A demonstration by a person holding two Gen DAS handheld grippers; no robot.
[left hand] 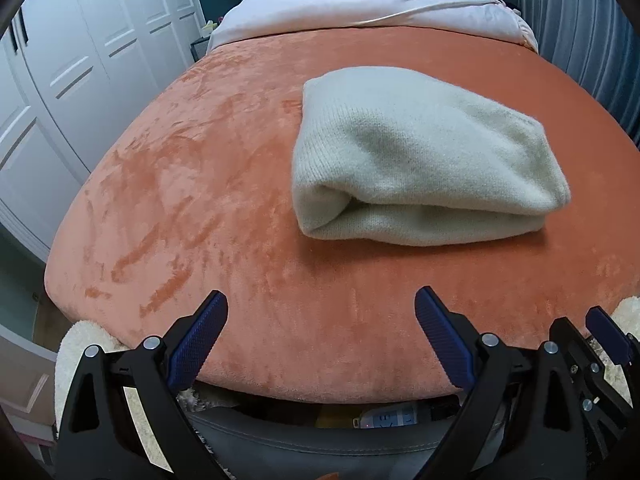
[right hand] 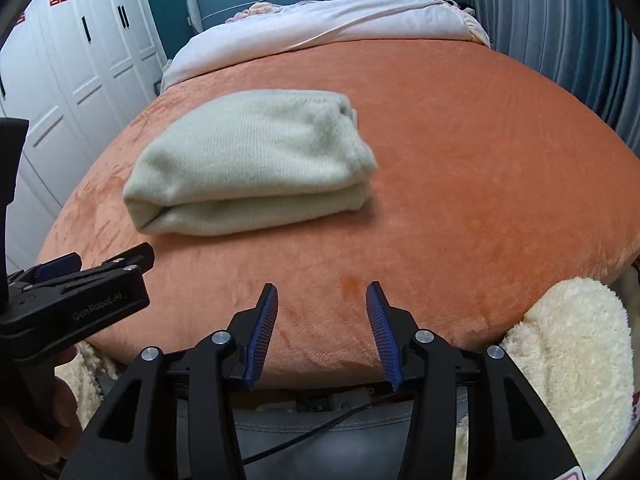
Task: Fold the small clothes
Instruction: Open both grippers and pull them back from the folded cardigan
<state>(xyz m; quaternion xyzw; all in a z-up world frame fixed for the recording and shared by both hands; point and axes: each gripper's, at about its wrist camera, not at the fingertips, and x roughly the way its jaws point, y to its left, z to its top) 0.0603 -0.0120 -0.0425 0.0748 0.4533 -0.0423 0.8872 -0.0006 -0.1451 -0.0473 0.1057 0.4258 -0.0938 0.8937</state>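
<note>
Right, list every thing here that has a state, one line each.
Cream garment: folded, lying on the orange blanket, untouched.
Left gripper: open, empty.
Right gripper: open, empty.
Wardrobe doors: closed.

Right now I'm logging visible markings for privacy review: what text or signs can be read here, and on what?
"Gen Robot.AI": on the left gripper's black body.
"囍": red signs on the white wardrobe doors, three clear, a fourth cut off.
Marks on a white item under the bed edge: too blurred to read.
</note>
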